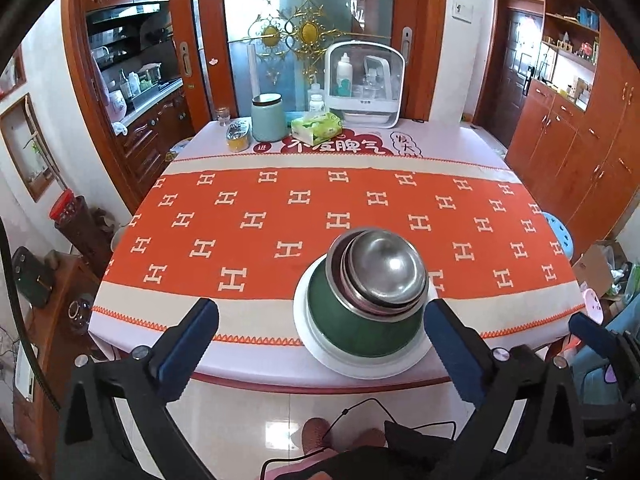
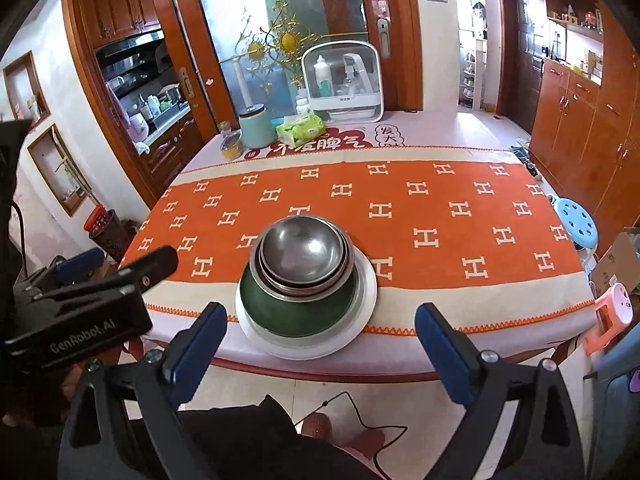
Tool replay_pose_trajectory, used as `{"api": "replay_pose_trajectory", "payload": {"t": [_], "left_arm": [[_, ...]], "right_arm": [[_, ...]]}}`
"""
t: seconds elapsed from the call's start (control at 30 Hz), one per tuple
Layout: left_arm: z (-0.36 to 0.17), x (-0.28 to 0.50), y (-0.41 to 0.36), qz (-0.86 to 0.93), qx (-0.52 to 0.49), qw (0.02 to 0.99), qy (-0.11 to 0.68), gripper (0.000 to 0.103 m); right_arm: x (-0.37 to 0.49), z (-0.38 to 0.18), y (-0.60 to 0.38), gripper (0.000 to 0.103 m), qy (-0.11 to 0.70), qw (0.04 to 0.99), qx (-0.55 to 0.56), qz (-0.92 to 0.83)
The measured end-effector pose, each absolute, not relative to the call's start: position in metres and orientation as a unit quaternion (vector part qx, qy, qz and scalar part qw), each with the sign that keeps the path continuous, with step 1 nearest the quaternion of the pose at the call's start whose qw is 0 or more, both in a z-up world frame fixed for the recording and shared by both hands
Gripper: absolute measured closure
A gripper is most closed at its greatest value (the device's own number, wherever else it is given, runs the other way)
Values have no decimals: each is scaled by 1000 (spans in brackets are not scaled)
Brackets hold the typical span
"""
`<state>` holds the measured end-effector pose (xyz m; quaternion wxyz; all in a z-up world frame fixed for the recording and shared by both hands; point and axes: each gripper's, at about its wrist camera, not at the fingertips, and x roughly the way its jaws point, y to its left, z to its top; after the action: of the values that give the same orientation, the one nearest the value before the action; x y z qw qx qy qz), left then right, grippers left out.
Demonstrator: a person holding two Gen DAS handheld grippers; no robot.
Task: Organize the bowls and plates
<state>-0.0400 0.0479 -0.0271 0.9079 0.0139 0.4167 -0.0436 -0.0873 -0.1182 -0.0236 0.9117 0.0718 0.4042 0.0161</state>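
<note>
**Stack sits at the near edge, both sets of fingers spread and empty**

My left gripper (image 1: 322, 334) hangs off the front of the bench (image 1: 256, 368), its blue-padded fingers (image 1: 188, 344) spread wide with nothing between them. My right gripper (image 2: 320, 338) is the same: fingers (image 2: 198, 346) wide apart, empty, held back over the floor (image 2: 400, 412) short of the bench's edge.

The stack stands close to that near edge: a white plate (image 1: 316, 344) at the bottom, a green bowl (image 1: 352, 328) on it, and nested steel bowls (image 1: 386, 266) inside the green one. The plate's front rim lies just inside the bench lip, with little margin toward me.

Beyond the stack, the orange patterned cloth (image 1: 248, 200) runs bare to both sides and far back, giving open room. At the far end stand a pale green canister (image 1: 269, 118), a tissue pack (image 1: 316, 128) and a white cabinet-style box (image 1: 364, 80). Wooden cupboards (image 1: 580, 140) line the right wall; a blue stool (image 2: 576, 220) stands off the right corner.
</note>
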Motion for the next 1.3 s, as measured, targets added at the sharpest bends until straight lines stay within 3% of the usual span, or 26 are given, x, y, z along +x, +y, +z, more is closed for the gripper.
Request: {"api": "replay_pose_trajectory", "payload": {"t": [0.07,1.3], "left_arm": [[-28,-39,49,-44,15,908,417,1],[-29,-21,50,-52,37,914,402,1]], "right_arm": [[-87,-24,-117,0,404,912,70,7],[-75,-27,-114,0,404,911,72,-35]]}}
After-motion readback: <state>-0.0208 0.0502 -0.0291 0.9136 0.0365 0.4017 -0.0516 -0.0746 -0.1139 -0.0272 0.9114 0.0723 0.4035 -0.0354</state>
